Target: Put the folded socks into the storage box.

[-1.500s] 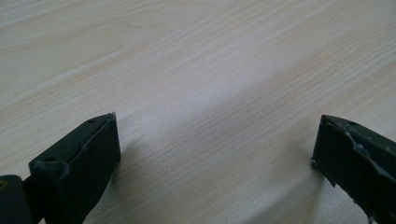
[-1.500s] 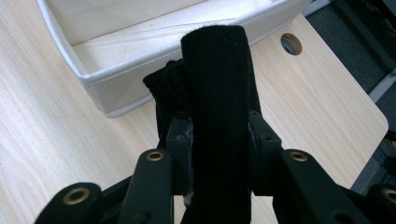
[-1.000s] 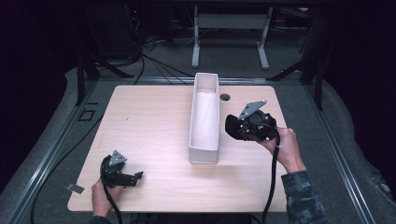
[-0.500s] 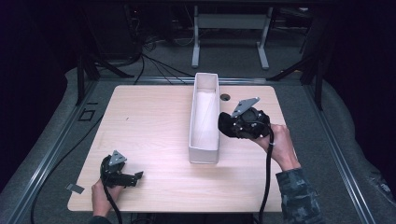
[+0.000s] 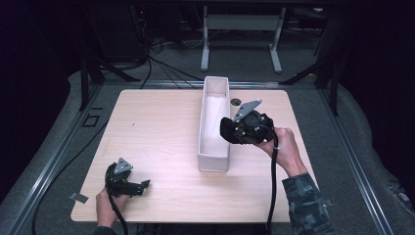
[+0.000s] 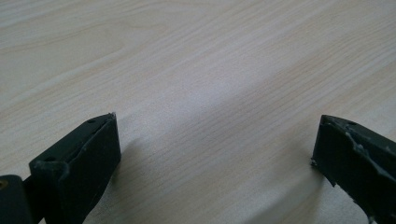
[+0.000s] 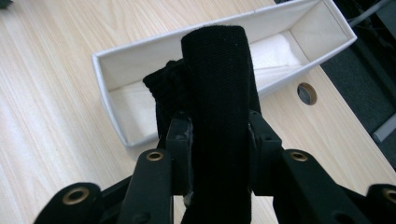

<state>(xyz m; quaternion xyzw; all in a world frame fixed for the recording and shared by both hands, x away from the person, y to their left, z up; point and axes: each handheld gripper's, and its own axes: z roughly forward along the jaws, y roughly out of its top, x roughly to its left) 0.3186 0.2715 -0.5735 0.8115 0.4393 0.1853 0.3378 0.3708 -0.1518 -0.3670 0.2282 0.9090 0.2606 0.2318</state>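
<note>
- Clamping a rolled black cloth (image 7: 217, 93) in my right gripper (image 7: 218, 135), I hold it above the white box (image 7: 112, 63).
- My left gripper (image 6: 215, 140) gapes wide, holding nothing, over the table (image 6: 196, 56).

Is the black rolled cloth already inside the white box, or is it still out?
Out: the right gripper holds the black rolled cloth above the white box.

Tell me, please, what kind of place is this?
Probably a lab or workshop set up for recording, not a home. A bare wooden table stands on grey carpet with loose cables on the floor, metal desk legs stand behind it, and the surroundings are dark.
</note>
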